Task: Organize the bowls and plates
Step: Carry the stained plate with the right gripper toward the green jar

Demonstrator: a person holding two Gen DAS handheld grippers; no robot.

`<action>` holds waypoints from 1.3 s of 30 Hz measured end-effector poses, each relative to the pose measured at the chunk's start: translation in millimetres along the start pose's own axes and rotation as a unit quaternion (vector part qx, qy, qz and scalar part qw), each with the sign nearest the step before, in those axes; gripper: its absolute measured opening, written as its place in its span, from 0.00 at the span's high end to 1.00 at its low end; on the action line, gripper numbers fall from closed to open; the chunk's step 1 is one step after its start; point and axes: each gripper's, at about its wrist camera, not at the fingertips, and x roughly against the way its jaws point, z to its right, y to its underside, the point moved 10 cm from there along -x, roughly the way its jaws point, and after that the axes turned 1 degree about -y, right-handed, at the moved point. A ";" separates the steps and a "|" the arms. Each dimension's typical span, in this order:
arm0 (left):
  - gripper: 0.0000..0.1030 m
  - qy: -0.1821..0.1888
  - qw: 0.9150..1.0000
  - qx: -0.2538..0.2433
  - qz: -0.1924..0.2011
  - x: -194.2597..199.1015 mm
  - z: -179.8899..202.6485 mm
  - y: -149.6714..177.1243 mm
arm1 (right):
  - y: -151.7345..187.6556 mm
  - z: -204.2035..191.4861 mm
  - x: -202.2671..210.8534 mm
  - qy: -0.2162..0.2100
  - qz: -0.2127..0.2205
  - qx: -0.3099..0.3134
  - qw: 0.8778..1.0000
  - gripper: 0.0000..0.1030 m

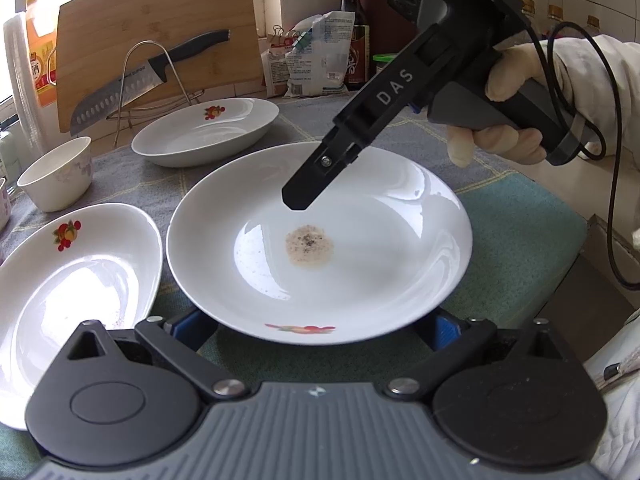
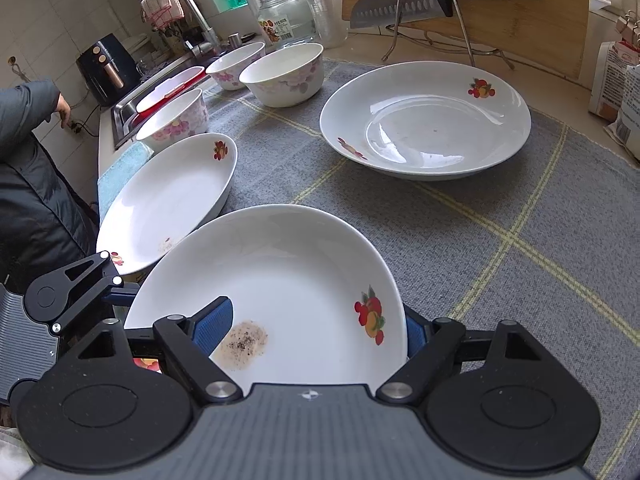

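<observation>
One soiled plate (image 2: 288, 280), lower centre; right hand-held gripper (image 2: 320, 332) pinching its rim, left hand-held gripper (image 1: 320, 332) spread beneath. Lift level, keeping crumbs centred.

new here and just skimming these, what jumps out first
The white plate in the middle of the grey cloth, with a brownish speckled stain at its centre, and the right gripper closed across its rim. Behind it, a big knife rests on a wire stand against a wooden cutting board.
</observation>
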 end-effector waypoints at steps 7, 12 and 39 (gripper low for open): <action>0.01 0.010 1.000 0.002 0.003 1.7 4.4 -12.6 | -0.9 5.8 13.6 0.004 0.008 -0.007 1.000 0.14; 0.01 0.019 1.000 -0.004 0.003 -2.5 9.3 -24.1 | -1.3 13.6 28.5 0.010 0.016 -0.006 1.000 0.14; 0.01 0.109 0.991 -0.078 0.004 -71.0 47.2 -91.4 | 8.9 105.2 101.5 0.097 0.065 -0.078 0.990 0.14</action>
